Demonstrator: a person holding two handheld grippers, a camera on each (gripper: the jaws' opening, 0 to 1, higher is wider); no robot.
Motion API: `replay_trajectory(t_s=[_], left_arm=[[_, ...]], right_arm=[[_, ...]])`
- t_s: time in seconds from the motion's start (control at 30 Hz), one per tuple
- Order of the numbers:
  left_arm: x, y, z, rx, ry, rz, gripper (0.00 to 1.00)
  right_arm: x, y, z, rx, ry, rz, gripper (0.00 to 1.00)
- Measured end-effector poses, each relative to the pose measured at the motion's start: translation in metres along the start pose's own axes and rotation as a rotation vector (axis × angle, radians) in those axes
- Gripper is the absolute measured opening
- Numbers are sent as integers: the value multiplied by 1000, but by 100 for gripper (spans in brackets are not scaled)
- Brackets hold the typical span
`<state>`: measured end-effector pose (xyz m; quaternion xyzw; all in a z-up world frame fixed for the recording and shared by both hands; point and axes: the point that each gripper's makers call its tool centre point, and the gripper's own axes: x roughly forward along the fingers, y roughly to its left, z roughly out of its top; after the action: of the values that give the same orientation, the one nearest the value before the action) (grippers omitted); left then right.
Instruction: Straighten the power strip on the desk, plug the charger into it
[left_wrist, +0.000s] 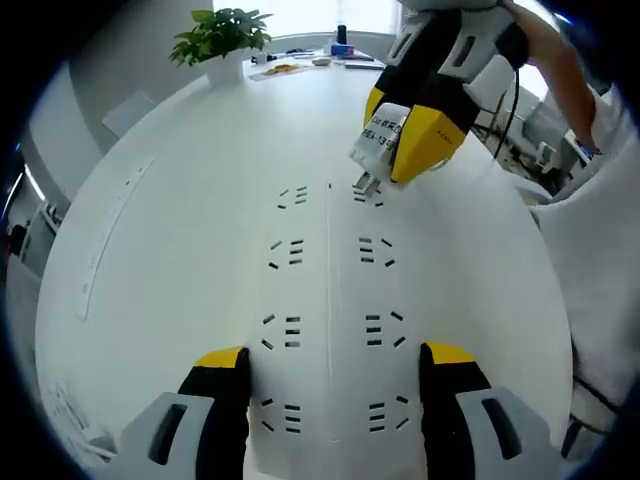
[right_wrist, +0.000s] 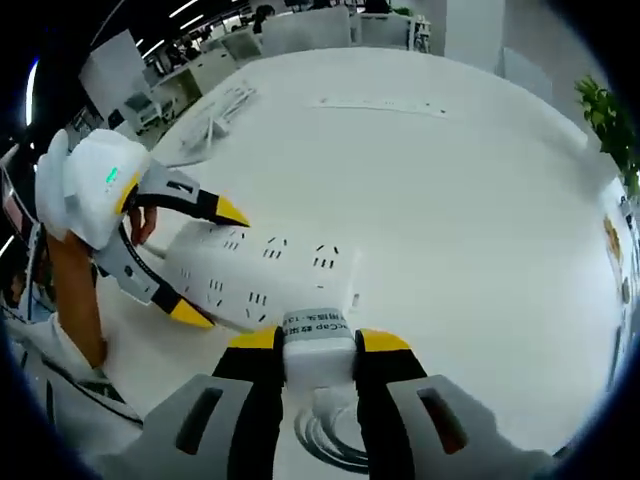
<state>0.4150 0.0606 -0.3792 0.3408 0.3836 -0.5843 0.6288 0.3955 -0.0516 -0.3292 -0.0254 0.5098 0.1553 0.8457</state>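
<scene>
White desk surface (left_wrist: 180, 180) is seen stretching away to an open office, with a green potted plant (left_wrist: 222, 38) at its far edge. A long white plastic power strip (left_wrist: 330, 300) with two rows of sockets is laid flat on the desk. In the left gripper view, the near end of the strip is bracketed by the left gripper (left_wrist: 335, 375), whose yellow-tipped black jaws are set at the strip's two long sides; whether they press it cannot be told. At the far end of the strip, a small white charger block (left_wrist: 380, 140) is clamped by the right gripper (left_wrist: 405, 135), and its metal prongs are poised at a far socket, touching or just above it. A printed label is carried on the charger; in the right gripper view only "Cap" is partly readable, the rest being too small. A coiled cable (right_wrist: 330, 435) is seen below the charger.
</scene>
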Motion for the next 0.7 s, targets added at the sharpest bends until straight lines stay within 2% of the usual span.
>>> replay_trajectory(t_s=[0.13, 0.4, 0.47, 0.53, 0.7], left_arm=[[0, 1, 0, 3, 0, 0, 69], [0, 1, 0, 9, 2, 1, 69], [0, 0, 0, 9, 1, 1, 69], [0, 0, 0, 9, 2, 3, 69], [1, -1, 1, 18, -5, -1, 69]], right_arm=[[2, 0, -3, 17, 45, -22, 26], [8, -2, 5, 67, 62, -60, 26], [7, -3, 4, 25, 97, -79, 26], [8, -3, 12, 25, 74, -103, 26], [9, -9, 22, 54, 106, -97, 26]])
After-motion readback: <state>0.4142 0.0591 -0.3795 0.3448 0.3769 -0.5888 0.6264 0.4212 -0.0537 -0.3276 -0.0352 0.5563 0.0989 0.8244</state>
